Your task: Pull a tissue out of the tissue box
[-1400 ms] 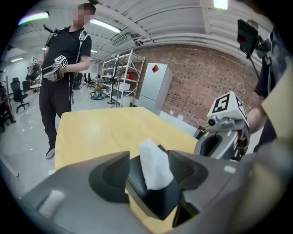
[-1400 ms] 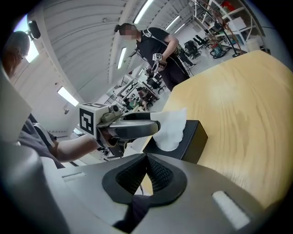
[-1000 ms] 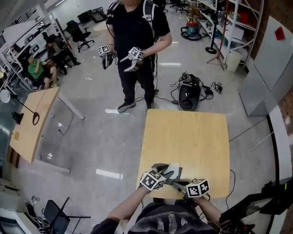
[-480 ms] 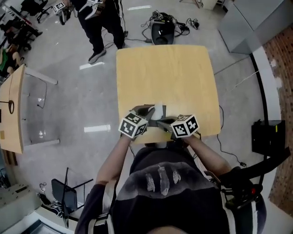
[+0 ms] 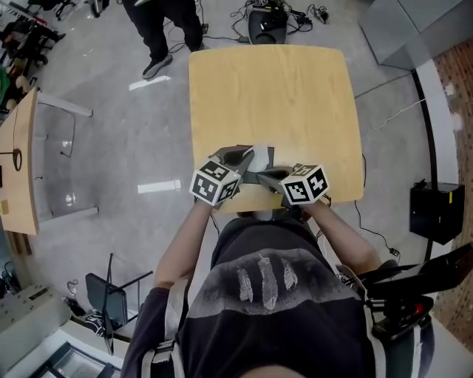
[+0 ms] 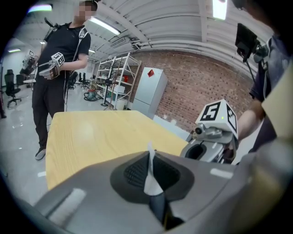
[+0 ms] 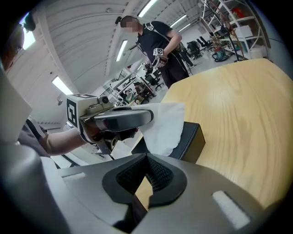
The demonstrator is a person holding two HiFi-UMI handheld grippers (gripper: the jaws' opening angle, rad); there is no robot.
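A black tissue box (image 7: pixel 185 139) sits near the front edge of the wooden table (image 5: pixel 273 96); in the head view the box (image 5: pixel 264 157) is mostly hidden behind both grippers. A white tissue (image 7: pixel 165 123) stands up out of it. My left gripper (image 5: pixel 247 153) is shut on that tissue (image 6: pixel 150 176), which shows as a thin white strip pinched between the jaws. My right gripper (image 7: pixel 146 157) hovers just in front of the box with its jaws together and nothing between them. Its marker cube (image 6: pixel 217 118) shows to the right in the left gripper view.
A person (image 6: pixel 59 68) holding two grippers stands on the floor beyond the table's far edge. Black equipment with cables (image 5: pixel 266 22) lies on the floor there. Another wooden table (image 5: pixel 18 162) stands at the left, a black case (image 5: pixel 436 210) at the right.
The head view has tilted down, so the table now sits higher in the picture. The left gripper has closed in on the tissue and holds it slightly raised. The right gripper has stayed beside the box.
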